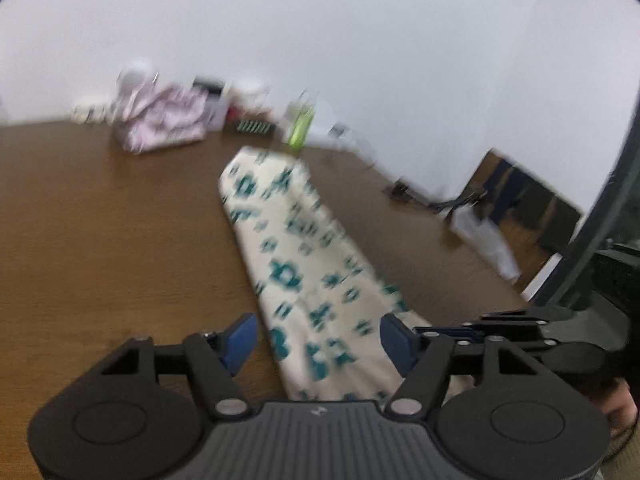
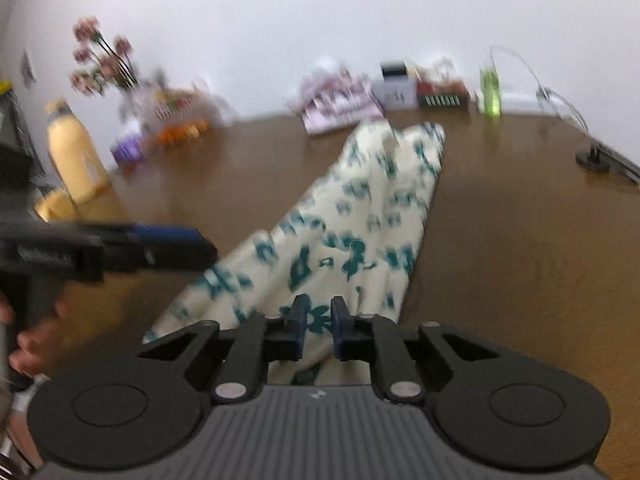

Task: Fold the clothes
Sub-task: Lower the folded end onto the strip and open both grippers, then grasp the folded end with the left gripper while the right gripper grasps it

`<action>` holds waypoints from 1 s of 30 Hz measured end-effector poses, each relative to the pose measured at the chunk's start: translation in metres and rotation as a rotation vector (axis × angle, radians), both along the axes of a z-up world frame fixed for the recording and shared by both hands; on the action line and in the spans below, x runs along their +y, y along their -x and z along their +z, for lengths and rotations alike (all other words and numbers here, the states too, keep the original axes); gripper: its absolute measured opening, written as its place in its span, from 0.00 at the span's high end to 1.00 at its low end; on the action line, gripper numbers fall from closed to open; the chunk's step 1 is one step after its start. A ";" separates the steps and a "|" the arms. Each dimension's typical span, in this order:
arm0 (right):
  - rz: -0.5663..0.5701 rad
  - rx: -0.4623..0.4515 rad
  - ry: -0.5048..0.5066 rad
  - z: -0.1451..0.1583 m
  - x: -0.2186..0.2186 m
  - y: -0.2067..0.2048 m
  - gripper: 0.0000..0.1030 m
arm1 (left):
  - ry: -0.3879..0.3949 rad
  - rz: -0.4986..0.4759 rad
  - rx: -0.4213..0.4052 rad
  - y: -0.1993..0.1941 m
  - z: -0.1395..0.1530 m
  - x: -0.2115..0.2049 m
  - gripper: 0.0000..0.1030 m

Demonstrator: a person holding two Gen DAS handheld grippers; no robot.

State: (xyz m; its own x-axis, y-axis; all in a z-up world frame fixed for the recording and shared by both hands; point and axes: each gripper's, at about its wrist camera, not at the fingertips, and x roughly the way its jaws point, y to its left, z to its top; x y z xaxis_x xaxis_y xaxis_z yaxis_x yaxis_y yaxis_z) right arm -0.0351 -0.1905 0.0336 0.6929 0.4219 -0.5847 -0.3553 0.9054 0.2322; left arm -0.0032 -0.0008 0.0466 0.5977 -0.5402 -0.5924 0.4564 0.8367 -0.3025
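Note:
A cream garment with a teal flower print [image 1: 292, 248] lies in a long folded strip on the brown wooden table [image 1: 100, 220], running away from me. My left gripper [image 1: 320, 340] stands open, its blue pads either side of the strip's near end, above the cloth. In the right wrist view the same garment [image 2: 360, 216] rises bunched toward my right gripper [image 2: 319, 320], whose fingers are nearly together on the near edge of the cloth. The left gripper [image 2: 172, 244] shows from the side at left, held by a hand [image 2: 24, 340]. Both views are motion-blurred.
A folded pink garment pile [image 1: 160, 120], small boxes [image 2: 396, 88] and a green bottle [image 1: 300, 128] line the far edge by the white wall. Flowers [image 2: 104, 60] and an orange bottle [image 2: 76, 152] stand at far left. A dark chair [image 1: 520, 200] stands right of the table.

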 end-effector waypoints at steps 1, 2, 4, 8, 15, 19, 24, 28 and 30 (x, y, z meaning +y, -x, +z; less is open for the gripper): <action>-0.003 0.003 -0.003 -0.002 0.000 0.000 0.88 | -0.009 -0.006 0.024 -0.003 -0.005 -0.004 0.60; -0.006 0.006 -0.005 -0.003 -0.001 0.000 0.88 | -0.018 -0.012 0.048 -0.007 -0.009 -0.008 0.77; -0.012 0.013 -0.011 -0.007 -0.001 -0.001 0.88 | -0.003 -0.014 0.089 -0.012 -0.015 -0.011 0.86; -0.021 0.021 -0.022 -0.012 -0.004 0.000 0.88 | 0.131 -0.036 0.110 -0.013 -0.012 -0.002 0.95; -0.028 0.008 -0.056 -0.014 -0.008 0.005 0.88 | 0.238 -0.018 0.272 -0.039 -0.040 0.012 0.91; -0.011 -0.017 0.012 -0.012 0.003 0.003 0.88 | 0.186 -0.042 0.227 -0.035 -0.036 0.007 0.89; 0.097 -0.137 -0.069 0.014 -0.007 0.013 0.88 | 0.166 -0.056 0.218 -0.037 -0.034 0.003 0.89; 0.175 -0.040 0.123 -0.014 0.022 0.010 0.88 | 0.147 -0.056 0.197 -0.034 -0.014 0.016 0.81; 0.159 -0.029 0.065 -0.018 0.016 0.006 0.88 | 0.138 -0.056 0.186 -0.032 -0.003 0.023 0.60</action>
State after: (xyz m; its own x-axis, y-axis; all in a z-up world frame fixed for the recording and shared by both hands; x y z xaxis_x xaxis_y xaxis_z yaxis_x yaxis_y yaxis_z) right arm -0.0414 -0.1743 0.0160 0.6376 0.4892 -0.5952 -0.5009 0.8502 0.1622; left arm 0.0290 0.0219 0.0434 0.4521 -0.6526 -0.6081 0.4266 0.7569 -0.4951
